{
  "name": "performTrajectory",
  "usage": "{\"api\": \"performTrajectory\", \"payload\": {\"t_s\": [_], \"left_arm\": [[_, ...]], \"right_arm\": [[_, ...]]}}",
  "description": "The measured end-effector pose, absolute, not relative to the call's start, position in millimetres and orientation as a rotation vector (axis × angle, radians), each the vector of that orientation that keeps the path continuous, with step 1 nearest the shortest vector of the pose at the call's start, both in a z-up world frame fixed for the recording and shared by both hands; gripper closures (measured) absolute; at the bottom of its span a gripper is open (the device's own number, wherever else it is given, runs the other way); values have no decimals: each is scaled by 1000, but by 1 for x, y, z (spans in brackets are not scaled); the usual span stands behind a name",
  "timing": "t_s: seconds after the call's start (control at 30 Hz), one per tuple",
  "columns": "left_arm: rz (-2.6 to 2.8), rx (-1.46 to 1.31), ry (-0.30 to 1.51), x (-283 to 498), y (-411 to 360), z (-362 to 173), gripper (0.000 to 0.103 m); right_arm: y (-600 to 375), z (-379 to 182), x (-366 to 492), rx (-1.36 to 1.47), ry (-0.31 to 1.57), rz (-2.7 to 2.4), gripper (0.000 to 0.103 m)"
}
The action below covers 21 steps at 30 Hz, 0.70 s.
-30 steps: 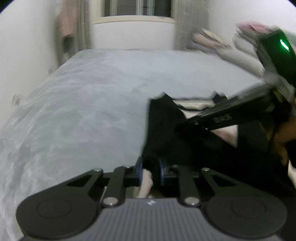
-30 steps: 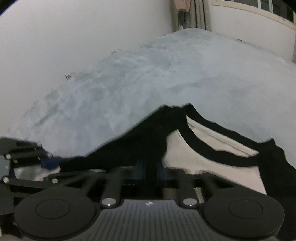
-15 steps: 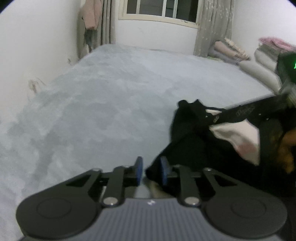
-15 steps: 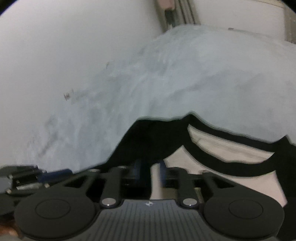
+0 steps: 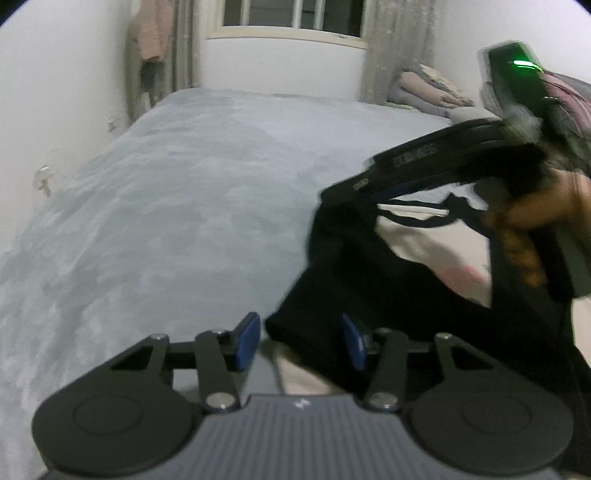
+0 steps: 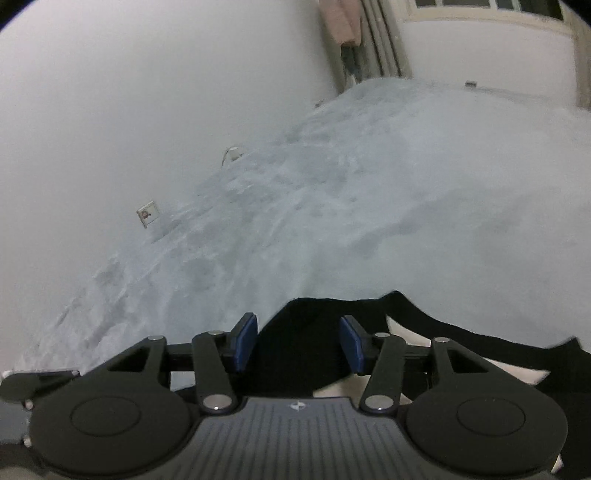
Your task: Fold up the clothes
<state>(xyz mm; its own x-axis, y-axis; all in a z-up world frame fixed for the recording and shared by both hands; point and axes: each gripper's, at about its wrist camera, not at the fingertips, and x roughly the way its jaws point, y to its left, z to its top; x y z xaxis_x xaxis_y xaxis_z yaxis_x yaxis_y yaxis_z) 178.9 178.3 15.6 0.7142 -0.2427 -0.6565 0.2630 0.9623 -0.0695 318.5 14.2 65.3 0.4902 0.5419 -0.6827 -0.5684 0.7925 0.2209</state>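
A white T-shirt with black sleeves and collar trim lies bunched on the grey bed. My left gripper is open, its blue pads apart, with a black sleeve edge lying loose between them. My right gripper is open too, over a black fold of the shirt. In the left wrist view the right gripper's body and the hand holding it hover above the shirt at the right.
The white wall runs along the bed's left side with a socket. A window and curtains stand at the far end. Folded bedding and pillows are piled at the far right.
Both grippers were shut on the black shirt fabric and have opened, letting it go. The shirt has dropped from its stretched hold into a bunched heap. Both grippers have lifted and tilted upward.
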Motion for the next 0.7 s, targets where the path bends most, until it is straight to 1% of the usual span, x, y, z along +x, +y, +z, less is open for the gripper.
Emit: {"api": "performTrajectory", "payload": {"t_s": [0.03,0.07,0.1,0.17,0.23,0.27,0.3,0.33,0.37,0.4,0.43,0.53,0.6,0.67,0.7], "left_arm": [[-288,50,721,177,175,16,61],[-297,93,719,173,171,19,64],[-300,133,717,170,168,20,64],[-303,168,730,168,168,22,63],[-286,114,763,172,176,18,62],[-291,81,773,173,181,17,62],[-289,69,770,172,184,19,62],[-287,57,767,172,188,21,62],[-281,56,760,170,191,24,61],[-276,55,752,168,194,27,60],[-267,54,748,166,197,30,59],[-251,65,766,163,203,32,55],[-258,99,787,159,200,29,52],[-261,140,810,158,195,23,51],[-257,163,819,158,191,20,49]], "right_arm": [[21,62,323,-59,842,685,85],[26,59,325,-79,862,689,97],[28,56,326,-91,869,685,100],[24,56,328,-65,857,646,100],[15,61,321,-45,833,619,99],[11,64,315,-41,822,612,96],[6,67,310,-37,810,604,84],[2,70,305,-33,799,597,63],[-6,75,296,-18,784,599,51],[-19,82,278,6,767,613,35],[-31,87,256,11,755,622,33],[-68,100,189,21,726,652,33],[-87,99,142,5,739,681,33],[-106,96,97,-6,751,689,33],[-113,93,77,-8,756,696,33]]}}
